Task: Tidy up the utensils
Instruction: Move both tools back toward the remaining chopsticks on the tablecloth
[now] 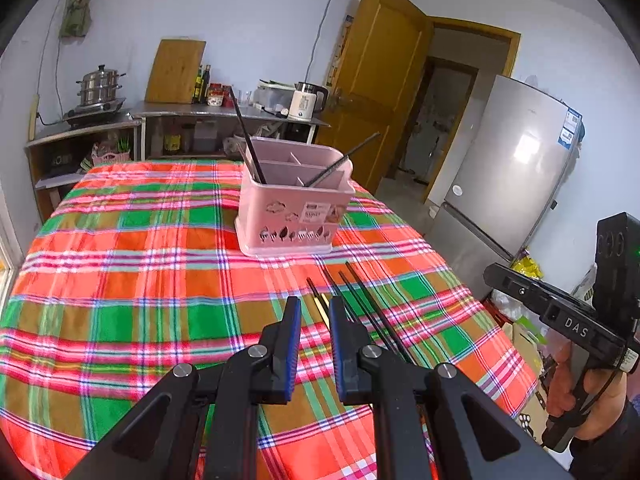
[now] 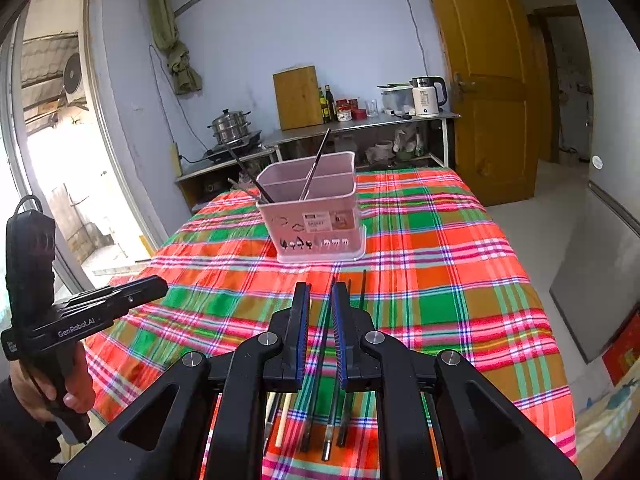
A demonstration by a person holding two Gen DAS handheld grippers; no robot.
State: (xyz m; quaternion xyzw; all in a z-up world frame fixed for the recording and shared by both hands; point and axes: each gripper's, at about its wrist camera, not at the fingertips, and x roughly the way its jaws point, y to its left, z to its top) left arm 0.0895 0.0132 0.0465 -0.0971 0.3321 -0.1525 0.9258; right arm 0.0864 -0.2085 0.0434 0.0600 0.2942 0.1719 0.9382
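The surface [image 2: 460, 280] has a bright checked cloth on it. The pink holder [image 2: 316, 216] stands at 12 o'clock from both tongs, well apart from them, with a few sticks already leaning inside. The loose chopsticks [image 2: 332, 412] lie close together, right under the right tongs [image 2: 320, 292]. Both the right tongs and the left tongs [image 1: 316, 304] are spread a little and hold nothing. The sticks are thin and packed tight, so a pinch could grab two at once, or push one so it rolls away. I think the soft cloth could also bunch up and get caught
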